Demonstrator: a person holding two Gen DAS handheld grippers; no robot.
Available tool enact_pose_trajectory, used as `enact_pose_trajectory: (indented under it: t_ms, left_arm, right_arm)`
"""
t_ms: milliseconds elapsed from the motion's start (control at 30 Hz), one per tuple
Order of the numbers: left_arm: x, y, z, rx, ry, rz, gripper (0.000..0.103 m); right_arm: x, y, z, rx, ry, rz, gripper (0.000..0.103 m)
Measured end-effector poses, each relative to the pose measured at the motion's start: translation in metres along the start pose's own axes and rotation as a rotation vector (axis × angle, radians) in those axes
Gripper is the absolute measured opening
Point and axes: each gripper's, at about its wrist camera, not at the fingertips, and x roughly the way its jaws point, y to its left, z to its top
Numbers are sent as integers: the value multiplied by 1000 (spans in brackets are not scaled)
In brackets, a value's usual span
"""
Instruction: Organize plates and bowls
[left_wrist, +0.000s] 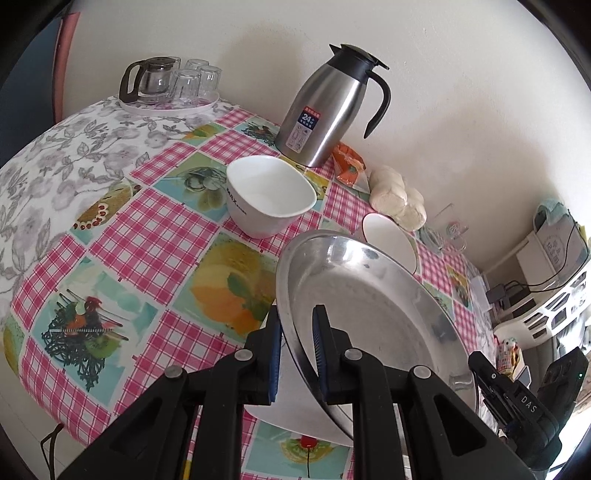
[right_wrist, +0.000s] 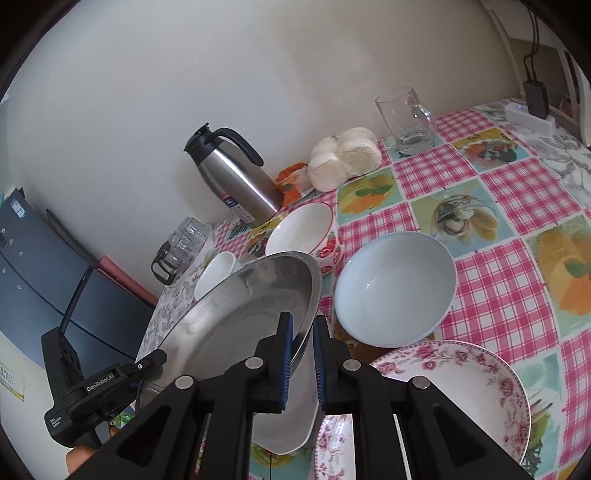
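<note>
Two-handed carry of a steel plate (left_wrist: 369, 295) above the table (left_wrist: 155, 229). The left hand-held gripper (left_wrist: 297, 350) is clamped on one rim of the plate and the right hand-held gripper (right_wrist: 303, 358) on the opposite rim, so the plate hangs tilted over a white dish (right_wrist: 291, 424) near the table's front edge. A white square bowl (left_wrist: 269, 195) stands toward the middle, a pale blue bowl (right_wrist: 395, 288) beside a red-patterned bowl (right_wrist: 306, 232), and a floral plate (right_wrist: 461, 384) at the front edge. A steel flask (left_wrist: 325, 107) stands at the wall edge.
</note>
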Motion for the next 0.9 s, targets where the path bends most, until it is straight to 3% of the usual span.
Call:
enact_pose_trajectory:
  t_ms: [467,900]
  left_arm:
    - [20,18,-1,-51,95,73,17]
    - [48,31,-11,-68,254,130,17]
  right_arm:
    - [28,4,-14,-62,99,-64,13]
    - [45,-2,-22,-69,172,-120,13]
